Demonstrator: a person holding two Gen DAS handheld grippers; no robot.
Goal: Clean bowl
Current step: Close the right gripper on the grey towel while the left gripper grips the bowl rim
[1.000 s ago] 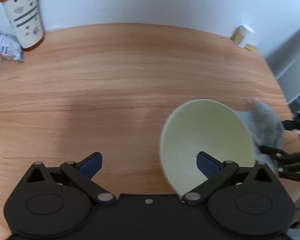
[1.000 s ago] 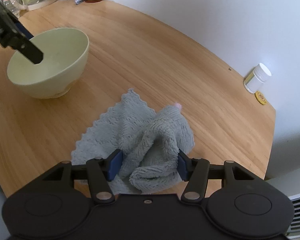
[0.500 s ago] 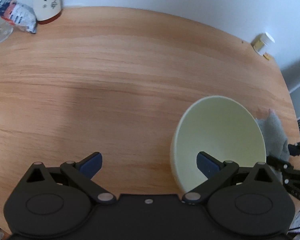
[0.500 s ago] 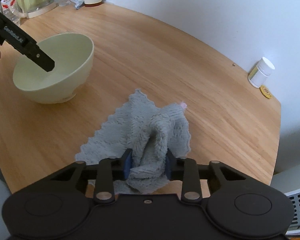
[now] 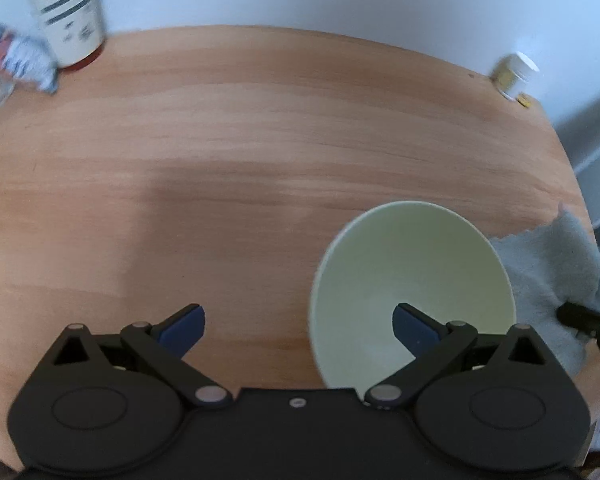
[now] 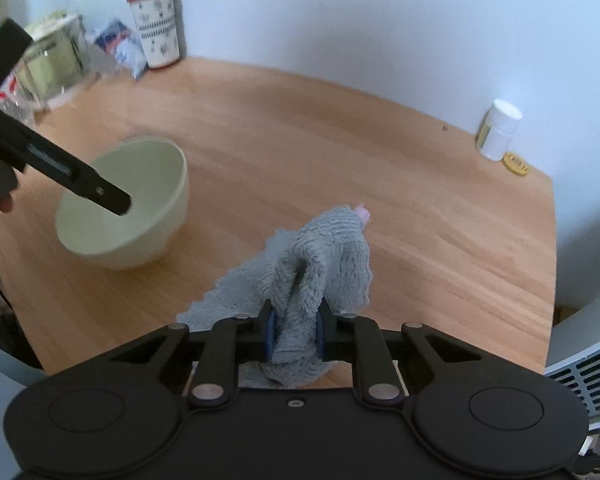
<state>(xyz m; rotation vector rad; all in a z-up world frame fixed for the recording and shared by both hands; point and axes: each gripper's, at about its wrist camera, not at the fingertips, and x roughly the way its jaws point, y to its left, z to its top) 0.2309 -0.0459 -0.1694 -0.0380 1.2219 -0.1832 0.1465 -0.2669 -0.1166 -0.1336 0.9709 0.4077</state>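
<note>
Right wrist view first: my right hand-held gripper (image 6: 295, 334) is clenched on a bunched fold of the grey cloth (image 6: 324, 256), the blue pads (image 6: 270, 334) pressed into the pile from both sides; the pinched part rises in a loose hump ahead of the jaws, while a flatter corner trails on the desk (image 6: 380, 152) to the left of it; I judge the cloth only partly lifted, though I cannot tell how much of it is off the wood. Beyond the cloth and to the left sits the pale green bowl (image 6: 132, 208), near it but not touching as far as I can see; the arm of my left hand-held gripper (image 5: 298, 324) reaches over its rim.

From the left wrist view that gripper stands wide apart and grasps nothing; one finger (image 5: 414, 326) hangs over the inside of the bowl and the other sits outside over bare desk, so the near wall lies between them; whether either touches the bowl I cannot tell. I make out no dirt inside the bowl, but the picture is soft.

As I judge it, the task is in its early part: the cloth is secured, the bowl is straddled but not gripped, and no wiping has begun. Left to do: close on the rim to steady the bowl, bring the cloth into it, rub round the inside.

Further out, along the wall, stand a red-lidded canister (image 6: 156, 24), a crumpled packet (image 6: 120, 46), a clear jug (image 6: 54, 64) and a small white jar (image 6: 498, 130).
</note>
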